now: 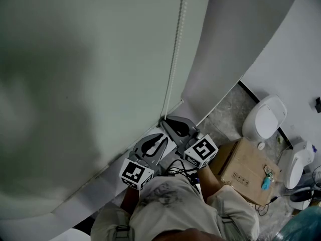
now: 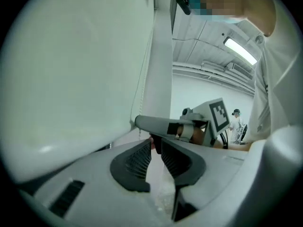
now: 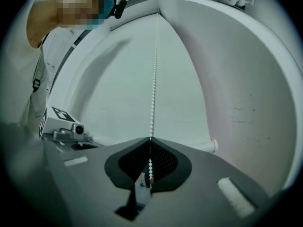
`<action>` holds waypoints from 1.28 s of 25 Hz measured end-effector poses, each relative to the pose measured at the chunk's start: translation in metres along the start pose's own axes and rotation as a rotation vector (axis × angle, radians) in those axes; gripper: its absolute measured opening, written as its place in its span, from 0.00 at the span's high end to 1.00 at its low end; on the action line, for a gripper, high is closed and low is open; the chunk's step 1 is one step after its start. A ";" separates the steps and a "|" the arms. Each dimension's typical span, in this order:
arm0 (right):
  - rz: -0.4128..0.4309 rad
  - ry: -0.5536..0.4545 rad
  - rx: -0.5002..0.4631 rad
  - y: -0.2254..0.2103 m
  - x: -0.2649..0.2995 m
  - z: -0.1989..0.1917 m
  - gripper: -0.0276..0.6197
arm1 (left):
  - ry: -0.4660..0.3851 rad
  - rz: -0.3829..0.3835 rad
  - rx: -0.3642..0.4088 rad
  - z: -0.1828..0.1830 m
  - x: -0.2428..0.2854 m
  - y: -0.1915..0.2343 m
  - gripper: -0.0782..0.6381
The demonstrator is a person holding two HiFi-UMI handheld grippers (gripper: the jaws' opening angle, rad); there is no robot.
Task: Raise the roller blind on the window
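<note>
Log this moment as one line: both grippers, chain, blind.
right gripper: shut on bead chain | left gripper: open, gripping nothing | roller blind: lowered

Head cam sits up on my head and looks steeply down, so the roller blind (image 1: pixel 75 84), the bead chain (image 1: pixel 175 49) and both tools show small, just past my shirt (image 1: pixel 170 205). The left gripper (image 1: pixel 160 138) cam rides right behind its own jaws, super close, and looks sideways along the blind into the room, with the right gripper (image 1: pixel 164 122) crossing in front. The right gripper cam sits just as close on its jaws but faces the blind head-on, chain running up the middle. All three views share the blind, and each gripper cam catches the other's marker cube (image 3: pixel 54 116).
</note>
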State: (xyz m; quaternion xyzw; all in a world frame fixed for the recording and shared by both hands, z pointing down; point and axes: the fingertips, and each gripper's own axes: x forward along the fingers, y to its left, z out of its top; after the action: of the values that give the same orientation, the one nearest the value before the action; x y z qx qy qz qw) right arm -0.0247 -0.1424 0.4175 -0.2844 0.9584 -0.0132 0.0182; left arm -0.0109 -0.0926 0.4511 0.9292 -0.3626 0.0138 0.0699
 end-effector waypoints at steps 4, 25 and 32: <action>-0.002 -0.002 0.000 -0.004 -0.005 -0.001 0.94 | -0.051 0.004 0.020 0.024 -0.001 -0.004 0.79; 0.003 0.000 -0.001 -0.006 -0.002 0.004 0.94 | -0.173 0.031 0.144 0.132 0.038 0.023 0.75; 0.008 0.000 -0.004 0.001 -0.002 0.000 0.94 | -0.204 0.035 0.182 0.148 0.039 0.018 0.85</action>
State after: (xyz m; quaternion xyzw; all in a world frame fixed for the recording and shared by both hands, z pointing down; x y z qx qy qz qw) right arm -0.0233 -0.1406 0.4173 -0.2808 0.9596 -0.0111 0.0174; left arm 0.0015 -0.1528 0.3101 0.9218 -0.3813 -0.0466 -0.0523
